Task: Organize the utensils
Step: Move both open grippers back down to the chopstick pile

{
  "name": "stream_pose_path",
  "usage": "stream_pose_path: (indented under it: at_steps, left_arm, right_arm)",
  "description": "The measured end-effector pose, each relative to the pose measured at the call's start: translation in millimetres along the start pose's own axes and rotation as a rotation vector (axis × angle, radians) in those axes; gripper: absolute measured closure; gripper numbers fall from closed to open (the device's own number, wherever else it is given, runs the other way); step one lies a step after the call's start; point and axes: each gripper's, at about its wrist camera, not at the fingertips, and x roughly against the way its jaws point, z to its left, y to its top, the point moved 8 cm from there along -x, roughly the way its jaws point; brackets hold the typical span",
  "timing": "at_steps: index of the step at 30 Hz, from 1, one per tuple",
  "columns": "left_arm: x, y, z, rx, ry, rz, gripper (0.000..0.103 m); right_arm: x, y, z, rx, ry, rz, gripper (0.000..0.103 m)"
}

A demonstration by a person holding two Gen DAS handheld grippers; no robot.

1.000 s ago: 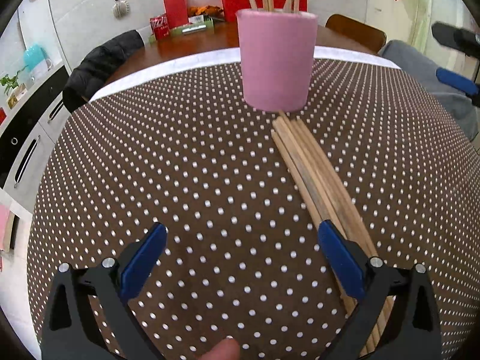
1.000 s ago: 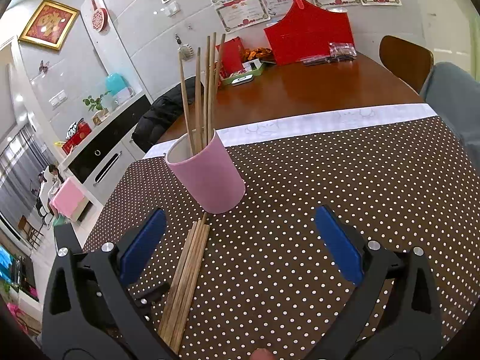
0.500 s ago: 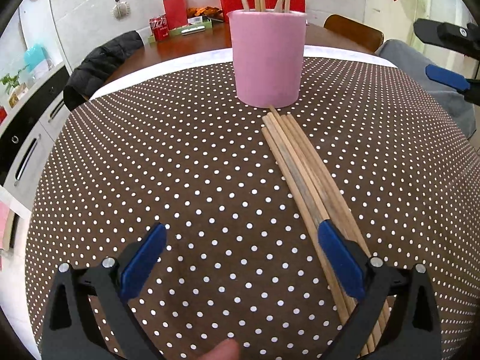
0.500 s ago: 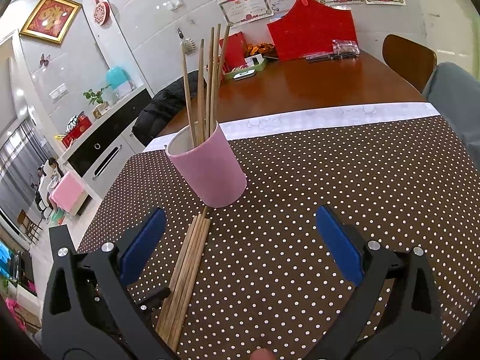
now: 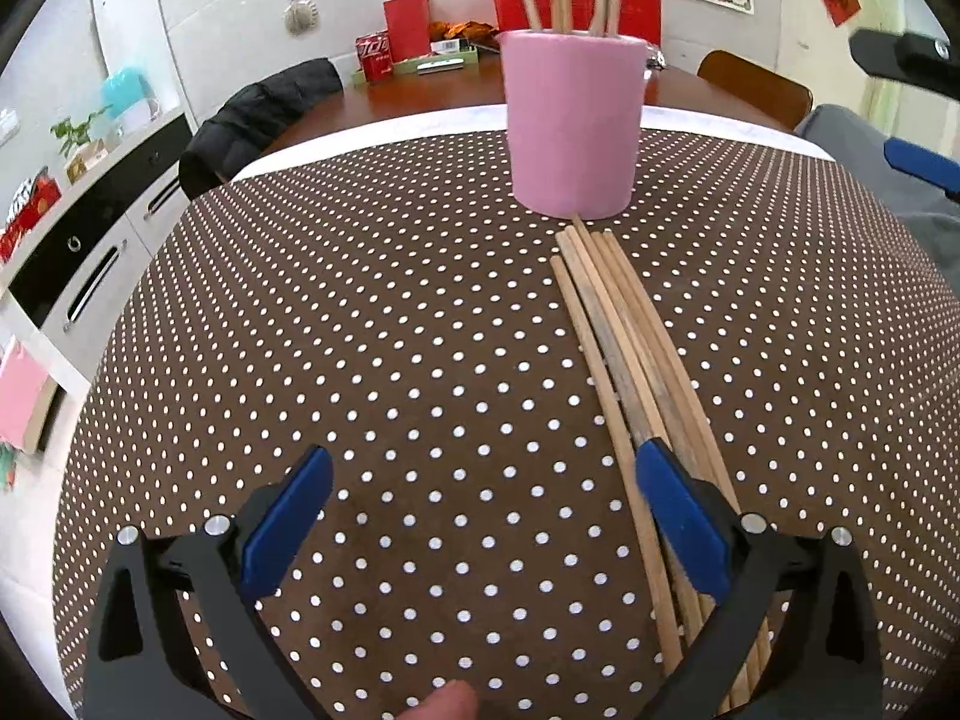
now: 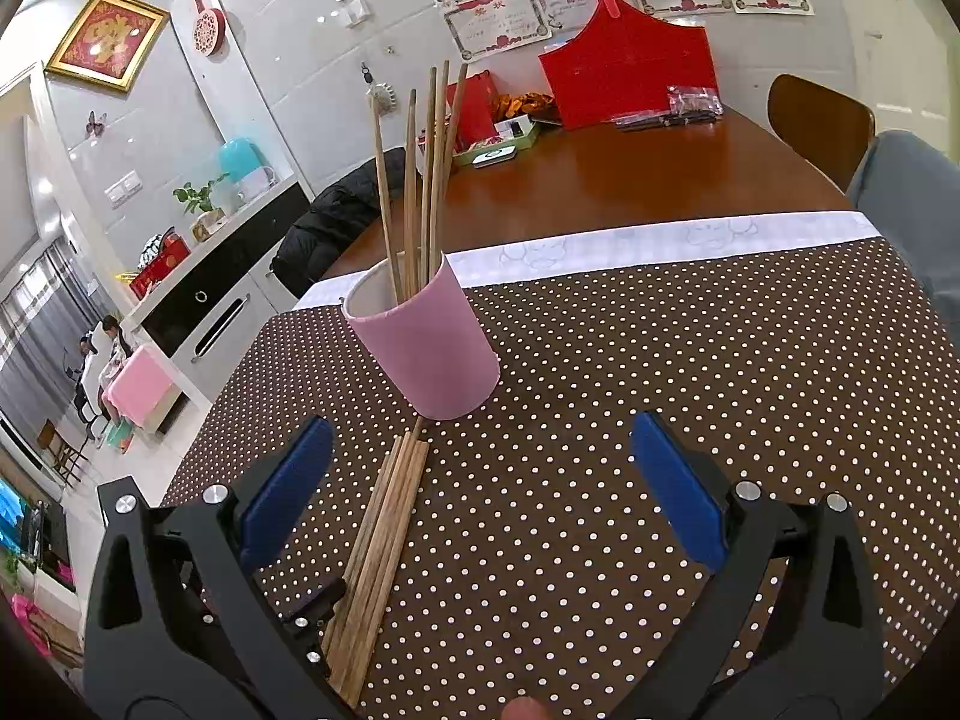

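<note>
Wooden chopsticks (image 5: 624,354) beside pink cup (image 5: 573,126), left gripper (image 5: 480,516) and right gripper (image 6: 474,486) spread apart, seemingly empty.

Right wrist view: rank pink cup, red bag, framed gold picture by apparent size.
1. pink cup, though it is nearest the camera, so true size is unsure
2. red bag, close behind it
3. framed gold picture, clearly smallest
</note>
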Motion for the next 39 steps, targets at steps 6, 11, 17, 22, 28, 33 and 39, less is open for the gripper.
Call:
stream_pose_path:
  at_steps: [6,11,17,22,28,33,39]
  left_arm:
    - [-8,2,-6,0.012,-0.015,0.038,0.004]
    - [-8,2,-2,-0.021,-0.047,0.039,0.004]
    - [-12,13,8,-0.088,-0.071,0.019,0.004]
    - [-12,9,21,-0.033,-0.095,0.014,0.004]
    - [-18,13,37,0.013,-0.121,0.02,0.004]
    - [-24,14,49,0.057,-0.143,0.03,0.004]
    - [-26,15,62,0.1,-0.135,0.03,0.004]
  right_arm:
    - [1,1,2,0.006,0.003,0.003,0.005]
    - [-9,-8,4,0.027,-0.003,0.06,0.005]
    - [-59,-67,10,0.152,-0.076,0.37,0.005]
    - [-65,-91,33,0.238,-0.036,0.414,0.005]
    - [-75,-104,35,0.304,-0.104,0.449,0.005]
    - [-80,-111,43,0.34,-0.157,0.451,0.005]
    - [-92,-113,58,0.367,-0.203,0.451,0.005]
